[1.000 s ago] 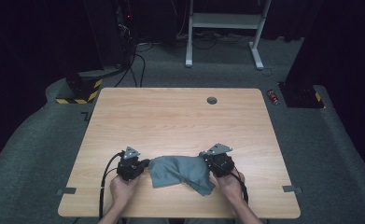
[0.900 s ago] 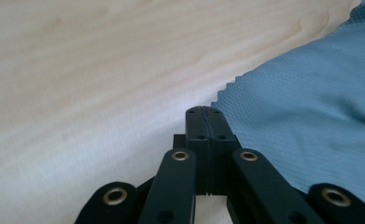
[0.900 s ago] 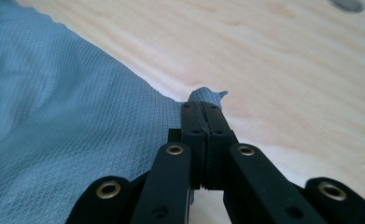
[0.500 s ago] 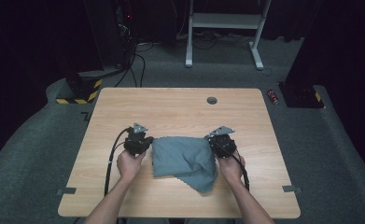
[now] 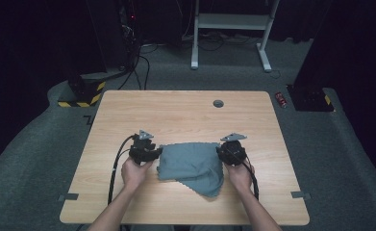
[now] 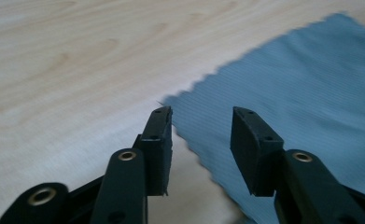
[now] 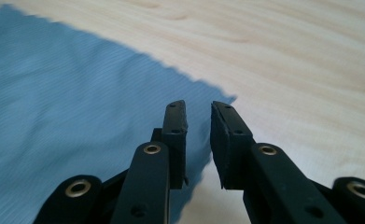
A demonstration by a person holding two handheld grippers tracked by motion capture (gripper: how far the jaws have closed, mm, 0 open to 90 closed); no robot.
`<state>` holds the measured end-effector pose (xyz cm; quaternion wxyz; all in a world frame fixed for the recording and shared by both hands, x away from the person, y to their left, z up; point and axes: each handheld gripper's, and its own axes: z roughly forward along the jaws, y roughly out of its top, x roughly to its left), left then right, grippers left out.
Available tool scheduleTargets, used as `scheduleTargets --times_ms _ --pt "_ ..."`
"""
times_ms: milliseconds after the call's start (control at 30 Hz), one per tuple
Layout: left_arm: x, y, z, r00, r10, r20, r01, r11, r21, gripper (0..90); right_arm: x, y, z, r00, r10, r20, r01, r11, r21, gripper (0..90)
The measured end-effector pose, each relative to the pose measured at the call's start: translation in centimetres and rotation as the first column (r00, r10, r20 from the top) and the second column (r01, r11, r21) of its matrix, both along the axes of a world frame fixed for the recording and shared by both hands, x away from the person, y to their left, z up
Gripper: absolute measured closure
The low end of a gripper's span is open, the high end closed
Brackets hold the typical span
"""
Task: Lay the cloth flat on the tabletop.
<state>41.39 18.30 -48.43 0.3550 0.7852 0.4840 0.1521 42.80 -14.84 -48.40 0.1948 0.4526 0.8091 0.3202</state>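
Cloth [image 5: 191, 163] spread on tabletop [image 5: 176, 113]; left claw [image 6: 201, 135] at nine o'clock, right claw [image 7: 199, 128] at three, both just opened, empty. Next: regrip corners to fold.

A light wooden table [image 5: 128, 110] is standing on grey carpeted floor [image 5: 36, 159], carrying one grey-blue cloth [image 5: 193, 163]. The cloth is lying near the table's near edge, roughly midway between its left and right sides, mostly flat with soft wrinkles, one corner trailing toward the near edge. Its zigzag-cut edges are resting directly on the wood. A small dark round fitting [image 5: 218, 103] is sitting in the tabletop near the far edge, well apart from the cloth.
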Motion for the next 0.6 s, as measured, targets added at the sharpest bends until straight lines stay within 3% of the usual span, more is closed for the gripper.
scheduleTargets --times_ms 133,233,300,433,600 --pt "-2.3 -0.2 -0.4 0.9975 -0.054 -0.044 0.053 0.9981 -0.031 55.6 -2.9 -0.6 -0.2 0.9980 0.060 -0.021 -0.060 0.9979 0.025 73.4" --pt "-2.7 -0.5 -1.3 0.9953 -0.059 -0.077 0.058 0.9982 -0.011 55.6 -4.4 -0.5 -0.8 0.9957 0.082 -0.044 -0.080 0.9960 0.038 69.5" --pt "-2.5 -0.8 -1.9 0.9944 -0.046 -0.095 0.047 0.9989 0.002 56.6 -4.9 -0.4 -1.2 0.9947 0.088 -0.052 -0.087 0.9958 0.029 67.7" --pt "-2.0 -1.1 -2.2 0.9954 -0.028 -0.091 0.031 0.9993 0.023 61.7 -5.0 -0.1 -1.9 0.9938 0.086 -0.071 -0.085 0.9963 0.009 68.0" --pt "-1.5 -1.6 -2.3 0.9973 -0.026 -0.069 0.033 0.9943 0.101 77.7 -4.6 0.6 -2.3 0.9912 0.100 -0.086 -0.104 0.9934 -0.047 82.9"
